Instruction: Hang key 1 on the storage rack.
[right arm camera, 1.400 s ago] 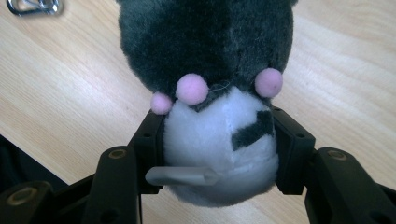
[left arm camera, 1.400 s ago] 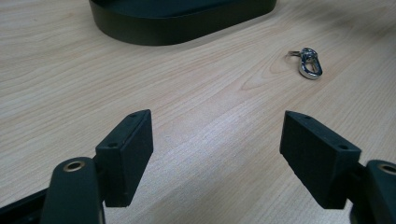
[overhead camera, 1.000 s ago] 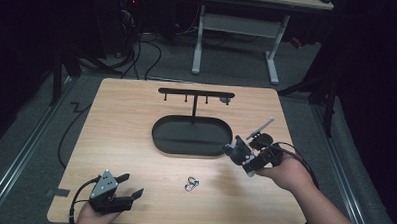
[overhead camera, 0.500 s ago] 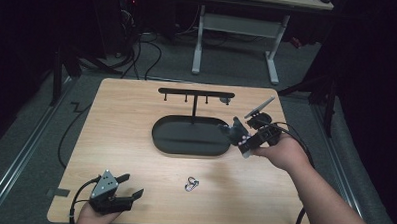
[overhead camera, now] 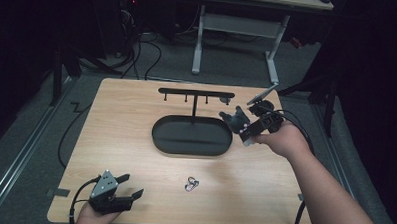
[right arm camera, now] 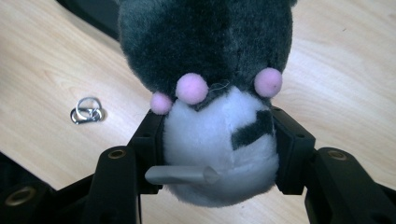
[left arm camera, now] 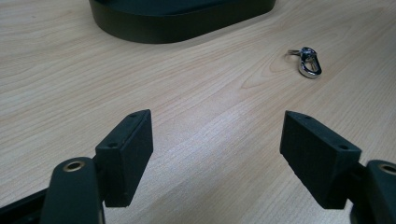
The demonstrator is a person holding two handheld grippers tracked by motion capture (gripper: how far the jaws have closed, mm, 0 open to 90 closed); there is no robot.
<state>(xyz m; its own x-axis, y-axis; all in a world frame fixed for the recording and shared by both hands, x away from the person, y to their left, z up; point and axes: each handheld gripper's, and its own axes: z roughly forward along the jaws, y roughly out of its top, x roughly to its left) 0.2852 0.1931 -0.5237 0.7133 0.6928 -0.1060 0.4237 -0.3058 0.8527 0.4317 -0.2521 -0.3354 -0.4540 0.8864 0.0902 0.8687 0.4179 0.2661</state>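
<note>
- I am keeping the left gripper (overhead camera: 126, 188) low at the near left corner of the wooden surface (overhead camera: 121, 124), its jaws spread wide with nothing between them.
- In the left gripper view I am looking along those two black pads (left arm camera: 128, 154) at bare wood, with a small metal clip (left arm camera: 308, 61) lying ahead and to the right, well apart from the jaws.
- In the high view that clip (overhead camera: 191, 183) is lying flat near the front middle of the surface, between my two hands and touching neither gripper.
- Behind it, a black oval tray (overhead camera: 191, 147) is sitting at the middle of the surface, and a thin post is rising from its far side to a black crossbar (overhead camera: 196, 93) with short pegs hanging under it.
- I am holding the right gripper (overhead camera: 237, 122) in the air just beside the tray's right end, pointing toward the post, with the cable trailing off to the right.
- Its jaws are pinching a grey and white plush toy (right arm camera: 215, 93); in the right gripper view the pads are pressing on both sides of the toy's white part, and the grey part with small pink pompoms is sticking out beyond the jaws.
- In the high view the toy (overhead camera: 235, 118) is showing as a dark lump at the gripper's tip, clear of the surface and just off the tray's right rim.
</note>
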